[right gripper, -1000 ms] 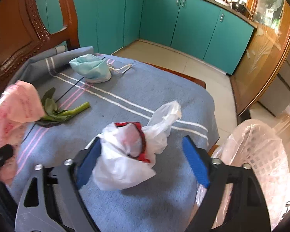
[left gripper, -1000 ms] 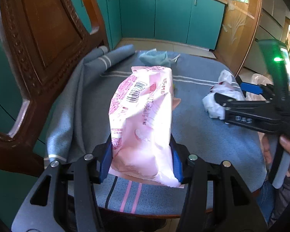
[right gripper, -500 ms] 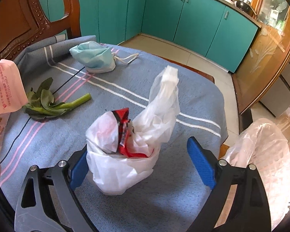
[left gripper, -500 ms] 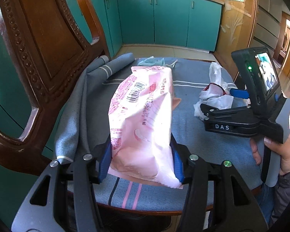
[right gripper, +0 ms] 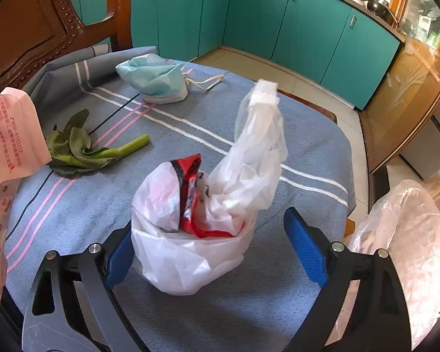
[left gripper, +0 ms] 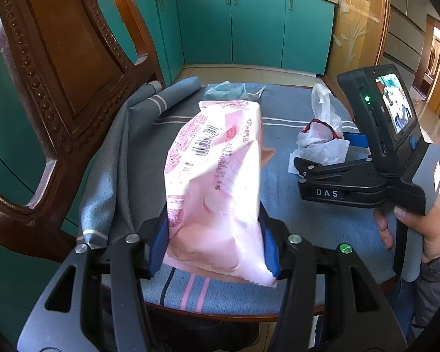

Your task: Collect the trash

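Between the blue pads of the left tool [left gripper: 214, 243], a pink wrapper pack [left gripper: 217, 176] is clamped and held above the cloth-covered desk [left gripper: 293, 214], so the pick-up step looks underway. The right tool [right gripper: 214, 249] stands wide, its jaws narrowing around the white plastic bag [right gripper: 199, 234] on the desk, left pad touching and right pad apart; next it likely must squeeze shut. Farther off lie a vegetable scrap [right gripper: 82, 152] and a blue face mask [right gripper: 155, 79], with the lined bin [right gripper: 402, 234] beside the desk at right.
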`<action>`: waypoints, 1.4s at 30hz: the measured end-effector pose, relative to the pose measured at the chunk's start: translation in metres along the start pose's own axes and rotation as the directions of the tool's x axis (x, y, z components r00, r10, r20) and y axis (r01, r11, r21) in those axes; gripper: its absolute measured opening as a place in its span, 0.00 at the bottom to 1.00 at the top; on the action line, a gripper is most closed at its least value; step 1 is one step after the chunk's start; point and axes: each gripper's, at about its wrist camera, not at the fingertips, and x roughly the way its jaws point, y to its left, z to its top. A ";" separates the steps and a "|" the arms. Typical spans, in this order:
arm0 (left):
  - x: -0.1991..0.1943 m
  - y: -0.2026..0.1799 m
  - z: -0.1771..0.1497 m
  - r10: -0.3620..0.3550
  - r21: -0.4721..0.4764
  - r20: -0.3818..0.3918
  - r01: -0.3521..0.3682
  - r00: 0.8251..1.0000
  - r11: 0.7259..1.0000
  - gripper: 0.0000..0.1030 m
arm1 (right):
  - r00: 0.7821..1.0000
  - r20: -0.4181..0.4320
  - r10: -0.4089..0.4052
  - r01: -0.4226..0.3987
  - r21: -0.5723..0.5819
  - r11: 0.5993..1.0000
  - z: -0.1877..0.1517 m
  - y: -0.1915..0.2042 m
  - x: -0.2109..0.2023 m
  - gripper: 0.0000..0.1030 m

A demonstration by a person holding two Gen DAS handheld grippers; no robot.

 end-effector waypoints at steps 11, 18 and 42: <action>-0.003 0.001 -0.002 0.010 -0.009 0.001 -0.010 1.000 1.000 0.53 | 0.996 0.031 0.085 -0.084 -0.031 0.996 -0.003 0.012 -0.016 0.36; -0.011 0.000 -0.002 0.027 -0.006 0.016 -0.027 1.000 1.000 0.53 | 0.993 0.066 0.100 -0.098 -0.023 0.995 -0.003 0.009 -0.033 0.36; -0.028 -0.049 0.008 -0.025 0.049 0.078 0.021 0.997 0.999 0.53 | 0.972 0.236 0.007 -0.042 0.146 0.988 -0.036 -0.080 -0.122 0.36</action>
